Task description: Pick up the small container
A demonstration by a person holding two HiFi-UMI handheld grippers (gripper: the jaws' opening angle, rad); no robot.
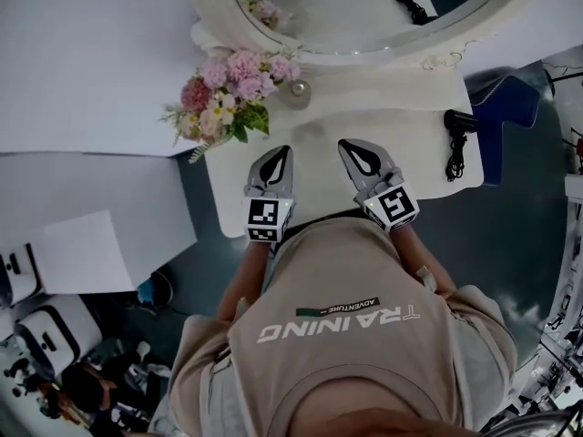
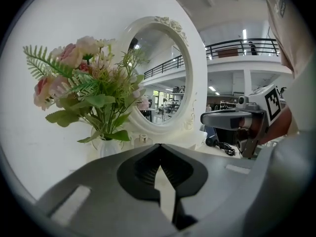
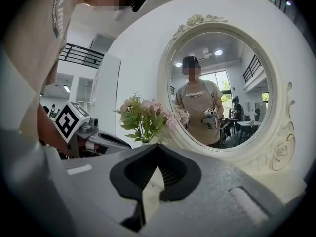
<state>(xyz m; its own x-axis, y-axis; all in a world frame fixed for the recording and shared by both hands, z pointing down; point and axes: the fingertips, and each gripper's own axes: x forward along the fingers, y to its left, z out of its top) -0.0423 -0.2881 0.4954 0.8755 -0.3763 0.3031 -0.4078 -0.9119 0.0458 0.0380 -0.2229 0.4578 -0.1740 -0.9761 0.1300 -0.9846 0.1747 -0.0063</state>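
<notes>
At the table's (image 1: 401,116) back left corner stand the flowers (image 1: 232,94), with the small container (image 1: 294,92) just to their right. Near the front edge we hold the left gripper (image 1: 281,157) and right gripper (image 1: 351,150) side by side, both closed on nothing.

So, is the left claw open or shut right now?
Shut. In the left gripper view the left claw has its tips touching, with nothing between them.

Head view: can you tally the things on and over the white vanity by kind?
grippers: 2 (left gripper, right gripper)
flower bouquet: 1
small container: 1
hair dryer: 1
mirror: 1
total: 6
</notes>
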